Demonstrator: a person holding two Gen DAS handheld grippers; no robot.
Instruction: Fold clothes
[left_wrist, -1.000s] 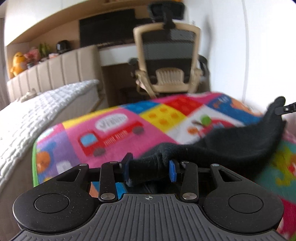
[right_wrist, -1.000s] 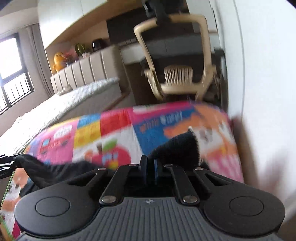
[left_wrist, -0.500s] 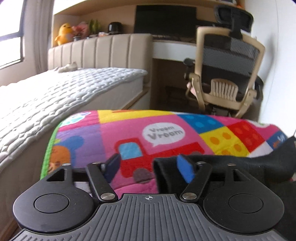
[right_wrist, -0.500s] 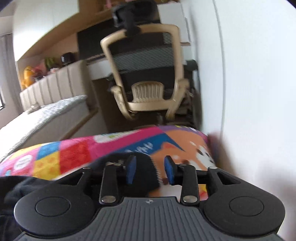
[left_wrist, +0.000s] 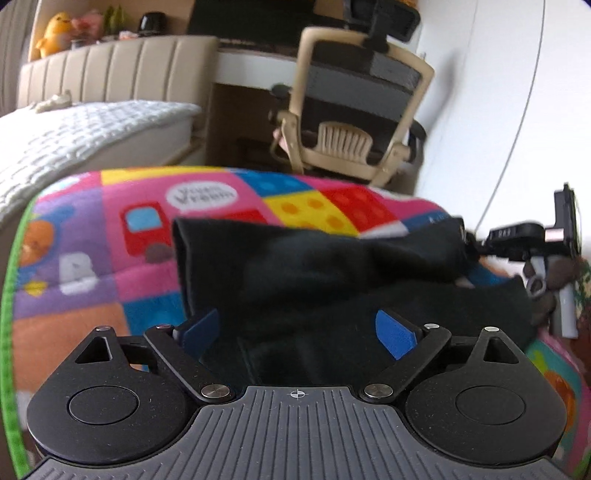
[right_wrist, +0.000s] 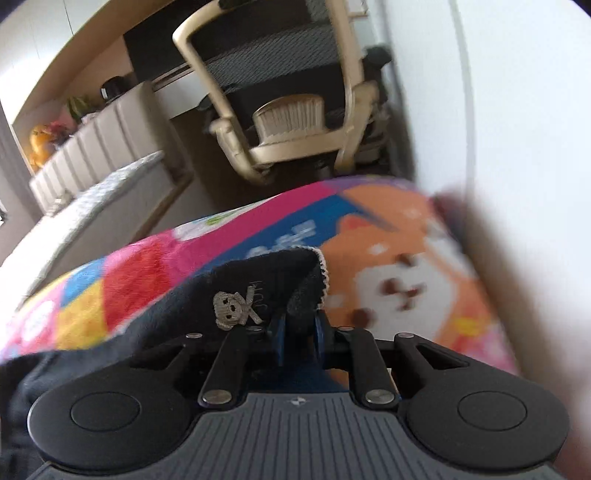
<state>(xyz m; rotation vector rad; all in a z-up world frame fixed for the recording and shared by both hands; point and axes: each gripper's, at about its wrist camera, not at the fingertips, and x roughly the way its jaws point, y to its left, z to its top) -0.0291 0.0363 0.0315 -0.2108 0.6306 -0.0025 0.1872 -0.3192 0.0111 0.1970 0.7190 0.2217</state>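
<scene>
Black garment (left_wrist: 332, 266) lies on the colourful mat (left_wrist: 110, 229). Left tongs (left_wrist: 299, 332) are opening, pads clear of the cloth between them; right tongs (right_wrist: 299, 326) are closing — pinching its corner.

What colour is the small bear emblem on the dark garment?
Grey, stitched on the black garment; the bear emblem shows best in the right wrist view, just beyond the gripper.

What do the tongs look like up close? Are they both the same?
Yes, they match. The left tongs and right tongs each have a black ribbed body, two round black discs, black link arms with silver screws, a small crosshair mark and blue pads on the fingers.
</scene>
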